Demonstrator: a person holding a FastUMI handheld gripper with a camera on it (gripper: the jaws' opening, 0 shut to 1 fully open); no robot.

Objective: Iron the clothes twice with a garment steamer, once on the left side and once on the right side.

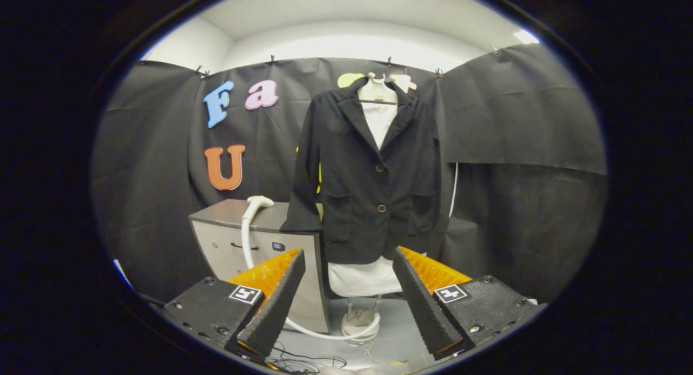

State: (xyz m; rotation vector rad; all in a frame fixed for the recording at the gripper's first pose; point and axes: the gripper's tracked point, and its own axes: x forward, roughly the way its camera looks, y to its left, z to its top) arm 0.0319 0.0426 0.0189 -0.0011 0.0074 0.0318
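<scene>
Black cloth walls the booth on all sides, pinned up below a white ceiling, with a pale floor (pixel 400 326) underneath. Straight ahead hangs the largest thing, a black jacket (pixel 368 185), buttoned and upright on a white form (pixel 379 118), its long axis vertical and its front facing the camera; the form's white skirt shows below the hem, above a round stand base (pixel 360 323) on the floor. One sleeve of the jacket drapes down beside a grey cabinet (pixel 254 239) that stands just next to it, the cuff reaching the cabinet's top edge. The steamer head (pixel 259 203), white, rests on top of that cabinet, its nozzle pointing toward the jacket, and its white hose (pixel 248 245) runs down the cabinet's front, then curves along the floor to the stand base. Thin dark cables (pixel 303 361) lie on the floor nearest the camera.

The gripper (pixel 349 258) is held level, aimed at the jacket's lower hem, well short of it. Its fingers (pixel 276 304) stand wide apart with nothing between them.
</scene>
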